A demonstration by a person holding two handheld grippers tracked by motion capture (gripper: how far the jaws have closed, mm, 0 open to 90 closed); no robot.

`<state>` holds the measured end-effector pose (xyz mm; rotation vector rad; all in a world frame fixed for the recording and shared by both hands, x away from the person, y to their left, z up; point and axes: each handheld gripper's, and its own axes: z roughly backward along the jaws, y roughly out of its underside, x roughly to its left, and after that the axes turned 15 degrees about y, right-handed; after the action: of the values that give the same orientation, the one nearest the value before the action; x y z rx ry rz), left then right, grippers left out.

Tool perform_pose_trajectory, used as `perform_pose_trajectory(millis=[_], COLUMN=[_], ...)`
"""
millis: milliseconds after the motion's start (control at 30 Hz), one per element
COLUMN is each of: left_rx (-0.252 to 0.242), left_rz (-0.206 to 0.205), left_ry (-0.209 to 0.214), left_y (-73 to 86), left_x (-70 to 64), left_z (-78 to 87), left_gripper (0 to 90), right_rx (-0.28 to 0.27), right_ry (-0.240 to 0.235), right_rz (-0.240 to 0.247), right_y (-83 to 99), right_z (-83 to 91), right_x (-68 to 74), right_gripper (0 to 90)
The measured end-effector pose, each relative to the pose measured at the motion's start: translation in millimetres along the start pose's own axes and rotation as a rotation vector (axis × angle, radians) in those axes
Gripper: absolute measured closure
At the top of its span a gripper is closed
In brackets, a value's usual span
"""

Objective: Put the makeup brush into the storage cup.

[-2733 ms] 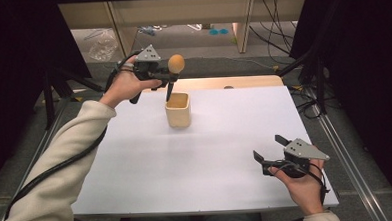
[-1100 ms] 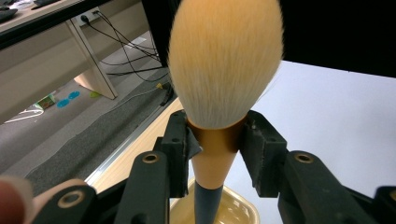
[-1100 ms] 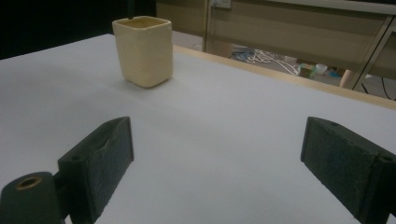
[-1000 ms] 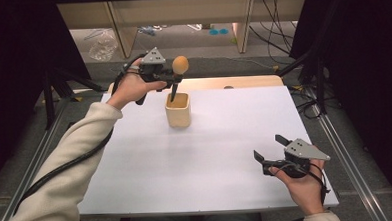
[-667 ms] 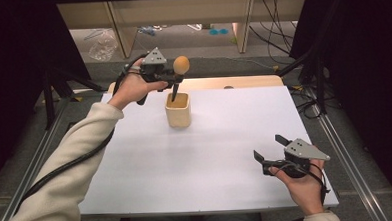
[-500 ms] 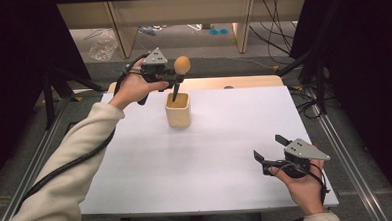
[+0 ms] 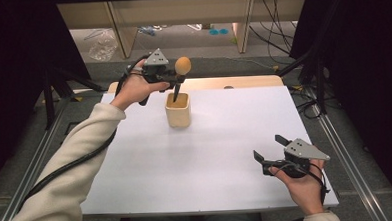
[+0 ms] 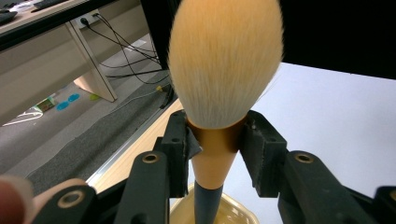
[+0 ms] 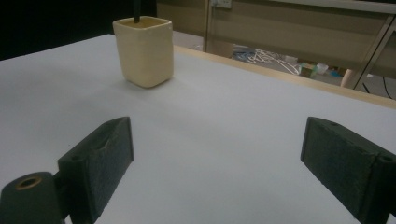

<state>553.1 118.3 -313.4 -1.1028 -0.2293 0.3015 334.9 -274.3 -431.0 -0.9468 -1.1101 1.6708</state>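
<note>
Room: dark curtains stand at both sides of the high view, and a grey floor with cables and pale furniture lies behind the table (image 7: pixel 211 155), at the top of the frame.
Table: its top is white and plain, with a strip of wood along the far edge.
Cup: the cream cup (image 7: pixel 178 110) stands upright on the far part of the table, a little left of the centre in the high view; in the right gripper view it is at the upper left (image 9: pixel 144 50).
Brush: the makeup brush (image 7: pixel 181 73) is upright with the round bristle head on top, and its dark handle goes down into the mouth of the cup. Whether the tip touches the bottom cannot be told.
Left gripper: the left gripper (image 7: pixel 174 80) is clamped on the brush. In the left gripper view the two black jaws press the golden collar (image 8: pixel 215 148) from both sides, just under the bristles.
Right gripper: the right gripper (image 7: pixel 268 150) hovers near the front right corner of the table, well apart from the cup, with its jaws wide apart and nothing between them.
Step in hand: it seems to be lowering the brush into the cup.
How to do it well: the handle should stay vertical and go down the middle of the mouth, away from the rim, because the light cup may tip or slide. The jaws should part only when the brush rests inside, and then the gripper should rise straight up, clear of the bristles.
</note>
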Motion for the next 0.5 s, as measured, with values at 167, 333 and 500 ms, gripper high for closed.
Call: perform_pose_trajectory(millis=[167,333,500], left_rx=[-0.002,-0.005,-0.005], left_rz=[0.003,0.005,0.002], left_ry=[-0.001,0.0,-0.001], left_y=[1.0,1.2,1.7], left_x=[0.7,1.2,0.9], left_z=[-1.3,-1.9,-2.7], left_gripper=[64.7,64.7,64.7], right_rx=[-0.001,0.001,0.001], right_ry=[0.0,-0.002,-0.002], right_rz=[0.0,-0.001,0.0], right_y=[0.0,0.2,0.1], right_z=[0.0,-0.1,0.1], right_x=[0.0,0.1,-0.1], right_gripper=[10.5,10.5,10.5])
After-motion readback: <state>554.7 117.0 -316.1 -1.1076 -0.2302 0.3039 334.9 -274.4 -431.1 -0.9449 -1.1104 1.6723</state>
